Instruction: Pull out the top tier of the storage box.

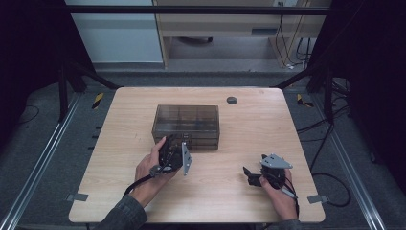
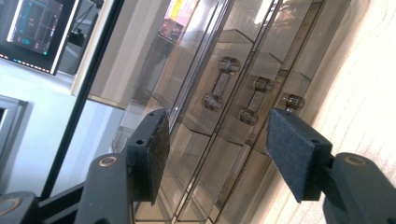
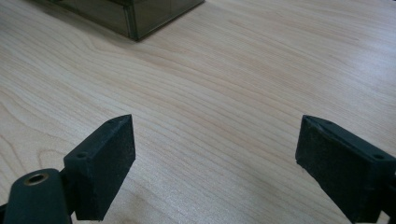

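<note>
A dark see-through plastic box with three thin drawers sits in the middle of the light wooden surface. All its drawers look closed, so the opening is not done yet. The left gripper is right at the front of the box, turned on its side. Its jaws are partly open around the small drawer handles and do not touch them. The right gripper rests well apart, with jaws wide and nothing in them.
</note>
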Action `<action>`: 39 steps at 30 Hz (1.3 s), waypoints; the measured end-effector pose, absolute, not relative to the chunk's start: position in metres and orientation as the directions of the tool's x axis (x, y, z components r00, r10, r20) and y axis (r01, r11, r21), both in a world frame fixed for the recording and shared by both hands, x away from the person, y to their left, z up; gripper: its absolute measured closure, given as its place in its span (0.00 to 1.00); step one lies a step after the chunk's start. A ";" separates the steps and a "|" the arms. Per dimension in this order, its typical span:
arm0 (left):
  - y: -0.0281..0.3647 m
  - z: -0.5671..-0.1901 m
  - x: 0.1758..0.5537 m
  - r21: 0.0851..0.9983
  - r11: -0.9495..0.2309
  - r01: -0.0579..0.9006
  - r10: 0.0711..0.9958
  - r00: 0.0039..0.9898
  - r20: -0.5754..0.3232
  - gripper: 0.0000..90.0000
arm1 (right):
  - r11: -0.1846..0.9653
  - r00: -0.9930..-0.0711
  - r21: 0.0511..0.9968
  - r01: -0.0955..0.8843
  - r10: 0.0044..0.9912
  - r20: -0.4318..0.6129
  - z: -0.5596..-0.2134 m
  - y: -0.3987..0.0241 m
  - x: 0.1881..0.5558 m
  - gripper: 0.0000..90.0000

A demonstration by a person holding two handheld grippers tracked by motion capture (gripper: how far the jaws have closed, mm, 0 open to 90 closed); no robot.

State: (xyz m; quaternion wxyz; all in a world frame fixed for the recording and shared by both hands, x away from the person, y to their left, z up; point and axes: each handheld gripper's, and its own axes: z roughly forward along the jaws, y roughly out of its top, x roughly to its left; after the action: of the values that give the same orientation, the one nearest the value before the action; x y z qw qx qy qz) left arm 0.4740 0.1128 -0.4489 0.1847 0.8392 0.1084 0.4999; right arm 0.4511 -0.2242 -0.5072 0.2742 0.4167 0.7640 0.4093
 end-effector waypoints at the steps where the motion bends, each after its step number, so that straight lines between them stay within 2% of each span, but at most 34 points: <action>1: 0.113 -0.449 0.474 0.414 -0.910 -0.004 0.364 0.469 0.804 0.42 | 0.326 -0.508 0.853 0.407 0.857 -0.086 -0.507 -0.224 0.451 0.14; 7: 0.111 -0.447 0.471 0.381 -0.924 -0.032 0.335 0.414 0.846 0.43 | 0.343 -0.517 0.850 0.400 0.850 -0.100 -0.508 -0.223 0.451 0.14; 12: 0.112 -0.446 0.473 0.399 -0.916 -0.039 0.347 0.423 0.837 0.45 | 0.348 -0.517 0.847 0.402 0.850 -0.104 -0.508 -0.222 0.452 0.14; 16: 0.111 -0.448 0.474 0.393 -0.918 -0.050 0.335 0.429 0.839 0.50 | 0.343 -0.517 0.849 0.403 0.850 -0.098 -0.507 -0.223 0.452 0.14; 18: 0.110 -0.449 0.474 0.380 -0.923 -0.055 0.326 0.414 0.850 0.56 | 0.349 -0.523 0.846 0.404 0.847 -0.099 -0.507 -0.222 0.451 0.14; 29: 0.096 -0.466 0.470 0.293 -0.953 -0.077 0.253 0.331 0.909 0.62 | 0.346 -0.518 0.849 0.400 0.849 -0.102 -0.508 -0.223 0.452 0.14; 39: 0.087 -0.472 0.471 0.255 -0.964 -0.072 0.226 0.285 0.932 0.63 | 0.326 -0.501 0.852 0.410 0.861 -0.088 -0.507 -0.224 0.452 0.15</action>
State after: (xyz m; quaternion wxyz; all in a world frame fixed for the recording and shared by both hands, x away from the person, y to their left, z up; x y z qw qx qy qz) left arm 0.4715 0.0871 -0.4723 0.1248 0.7917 0.0485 0.5960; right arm 0.4522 -0.2241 -0.5074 0.2777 0.4150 0.7654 0.4060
